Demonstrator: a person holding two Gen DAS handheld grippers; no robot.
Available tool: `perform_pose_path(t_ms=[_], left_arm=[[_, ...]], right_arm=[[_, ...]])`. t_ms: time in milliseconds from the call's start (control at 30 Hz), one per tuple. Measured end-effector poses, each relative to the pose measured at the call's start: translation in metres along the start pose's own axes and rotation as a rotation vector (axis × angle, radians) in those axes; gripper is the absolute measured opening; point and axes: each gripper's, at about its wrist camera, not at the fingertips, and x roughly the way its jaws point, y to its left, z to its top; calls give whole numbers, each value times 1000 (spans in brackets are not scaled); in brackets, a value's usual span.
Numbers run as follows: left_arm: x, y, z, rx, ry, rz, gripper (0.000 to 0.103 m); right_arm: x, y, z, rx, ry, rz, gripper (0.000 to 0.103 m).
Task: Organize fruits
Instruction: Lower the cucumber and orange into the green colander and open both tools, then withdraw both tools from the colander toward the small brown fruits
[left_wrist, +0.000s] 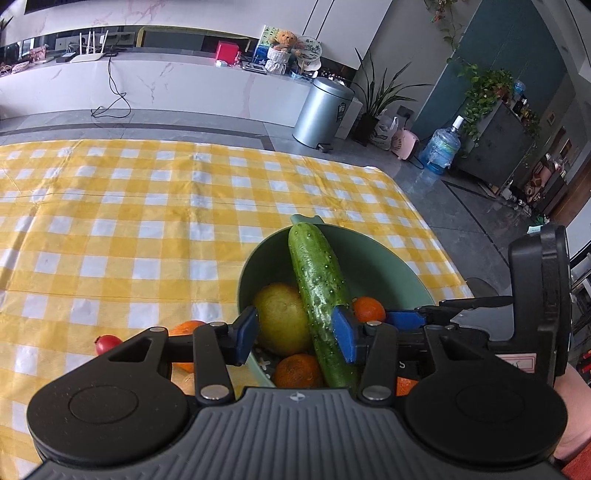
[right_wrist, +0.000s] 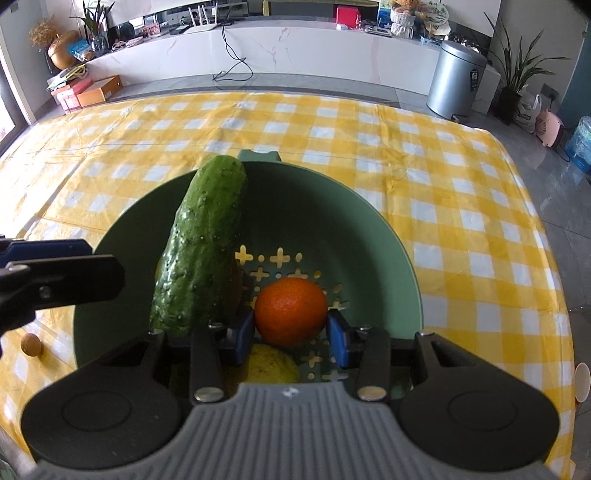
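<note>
While cucumber (right_wrist: 201, 243) leans alongside, right claw (right_wrist: 291, 334) grasps orange (right_wrist: 290, 311) (left claw (left_wrist: 295, 334) released)

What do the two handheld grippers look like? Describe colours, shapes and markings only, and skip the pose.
Both look alike. The left gripper and right gripper have black linkage arms with silver rivets, blue rectangular finger pads, two round black discs and a ribbed grey body bearing a small emblem. No cables show. Bare skin of the person's right hand shows beside the left gripper.
</note>
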Motion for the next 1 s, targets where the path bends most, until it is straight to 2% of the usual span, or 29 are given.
perform_pose_path(t_ms=[200,267,367,567,733,767,867,1000], left_arm=[[-16,1,-2,17,-17,22,53],[-22,2,-3,16,-23,24,53],[-33,4,-4,15,-35,10,53],[-57,3,-10,56,-83,44,53],[-74,1,-17,121,-114,79,53],[-77,2,-19,134,-128,93,55],[-84,5,-26,151,-160,132,59],[-89,14,-33,158,-173,158,59]], right_arm=[[-10,7,-2,-34,-22,-42,43],[-16,10,-3,-43,-38,-60,51],[-29,13,-4,-50,-69,-91,52],[-69,23,-17,-21,-211,-138,59],[-97,39,-39,56,-316,-88,61],[-100,42,-45,79,-329,-72,64],[-107,55,-61,134,-357,-30,65],[-113,75,-81,178,-392,-10,66]])
